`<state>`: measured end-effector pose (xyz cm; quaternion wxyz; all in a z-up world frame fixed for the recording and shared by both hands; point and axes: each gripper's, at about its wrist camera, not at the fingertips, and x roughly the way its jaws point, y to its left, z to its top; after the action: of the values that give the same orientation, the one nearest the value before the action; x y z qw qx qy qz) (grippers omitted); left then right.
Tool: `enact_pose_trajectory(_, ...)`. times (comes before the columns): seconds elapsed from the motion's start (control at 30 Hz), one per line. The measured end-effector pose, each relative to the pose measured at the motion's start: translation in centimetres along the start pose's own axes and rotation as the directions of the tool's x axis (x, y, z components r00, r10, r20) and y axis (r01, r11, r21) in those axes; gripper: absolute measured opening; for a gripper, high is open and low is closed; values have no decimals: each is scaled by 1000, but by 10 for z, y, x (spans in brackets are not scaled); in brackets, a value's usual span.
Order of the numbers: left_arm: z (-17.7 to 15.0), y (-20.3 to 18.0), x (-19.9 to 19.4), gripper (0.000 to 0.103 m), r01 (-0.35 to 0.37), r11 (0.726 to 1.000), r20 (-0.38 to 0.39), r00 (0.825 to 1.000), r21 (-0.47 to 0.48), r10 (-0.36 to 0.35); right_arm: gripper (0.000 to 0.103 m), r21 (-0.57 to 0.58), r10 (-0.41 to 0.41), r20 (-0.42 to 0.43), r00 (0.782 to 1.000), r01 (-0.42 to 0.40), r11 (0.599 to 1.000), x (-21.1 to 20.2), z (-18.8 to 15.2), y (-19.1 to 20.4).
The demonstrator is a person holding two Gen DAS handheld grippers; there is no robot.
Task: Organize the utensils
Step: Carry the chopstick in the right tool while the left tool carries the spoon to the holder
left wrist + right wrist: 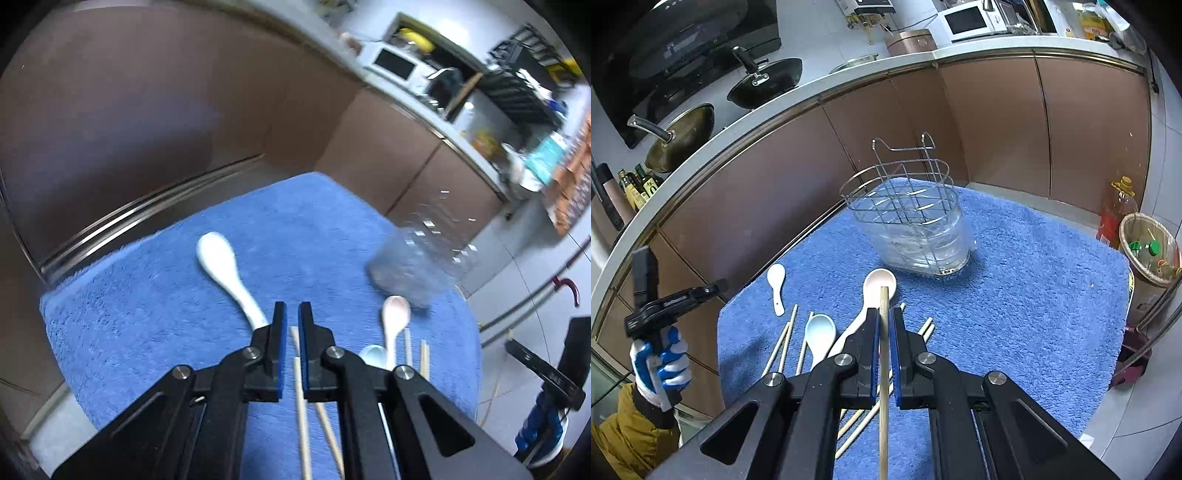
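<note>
Blue towel (1015, 295) spread on the floor before brown cabinets. Left gripper (292, 321) raised off the towel's left edge, gripped by a gloved hand (661, 363); jaws clenched, with nothing clamped between them. Small white spoon (776, 284) lies near the left edge. Loose chopsticks (783, 341) just right of it, then a pale blue spoon (820, 334) and a larger white spoon (877, 286) toward the middle. Right gripper (884, 325) clenched on a single chopstick (884, 369), lifted above the towel. Wire utensil basket (908, 218) in its clear tray stands upright near the far edge, empty of utensils.
</note>
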<state>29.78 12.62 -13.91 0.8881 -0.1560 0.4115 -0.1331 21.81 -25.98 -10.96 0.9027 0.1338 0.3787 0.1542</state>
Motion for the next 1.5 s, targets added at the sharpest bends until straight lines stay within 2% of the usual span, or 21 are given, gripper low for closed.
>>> enact_pose_trajectory(0.1, 8, 16, 21, 10, -33, 999, -42, 999, -25, 32, 6, 8, -1, -3, 1000, 1, 1000, 4, 1, -5)
enact_pose_trajectory(0.13, 12, 20, 28, 17, -45, 998, -53, 998, -32, 44, 6, 9, -1, -6, 1000, 1, 1000, 6, 2, -6)
enact_pose_trajectory(0.17, 16, 25, 36, 30, -62, 997, -58, 997, -42, 59, 6, 11, -2, -8, 1000, 2, 1000, 7, 2, -7)
enact_pose_trajectory(0.23, 21, 34, 46, 42, -81, 995, -57, 995, -65, 78, 6, 16, -1, -15, 1000, 1, 1000, 11, 2, -10)
enact_pose_trajectory(0.37, 33, 59, 67, 42, -95, 987, -67, 994, -131, 87, 6, 24, -6, -25, 1000, 7, 1000, 18, 1, -17)
enact_pose_trajectory(0.6, 51, 81, 99, 38, -90, 986, -107, 991, -142, 75, 6, 40, -22, -34, 999, 23, 999, 25, 3, -29)
enact_pose_trajectory(0.7, 54, 87, 117, 30, -95, 985, -148, 986, -145, 73, 6, 44, -27, -43, 999, 28, 999, 30, 5, -31)
enact_pose_trajectory(0.8, 54, 85, 125, 20, -107, 987, -158, 983, -118, 87, 6, 41, -29, -51, 998, 31, 999, 34, 7, -31)
enact_pose_trajectory(0.87, 54, 80, 127, 6, -113, 988, -160, 983, -107, 95, 6, 38, -31, -55, 998, 33, 999, 36, 8, -31)
enact_pose_trajectory(0.9, 54, 77, 128, 6, -117, 988, -158, 982, -101, 100, 6, 38, -31, -57, 998, 33, 999, 36, 9, -31)
enact_pose_trajectory(1.1, 47, 62, 114, 5, -121, 990, -105, 988, -74, 113, 6, 6, -27, -43, 999, 28, 1000, 31, 15, -21)
enact_pose_trajectory(1.23, 43, 46, 83, 5, -91, 994, -33, 995, -55, 89, 6, -17, -21, -11, 1000, 20, 1000, 21, 22, -12)
enact_pose_trajectory(1.37, 54, 11, 40, 5, -26, 999, 74, 997, -25, 28, 6, -44, -10, 75, 997, 13, 999, 0, 38, -2)
enact_pose_trajectory(1.5, 75, -38, -1, 5, 45, 998, 196, 979, 41, -52, 6, -82, -1, 209, 978, 18, 996, -25, 68, 11)
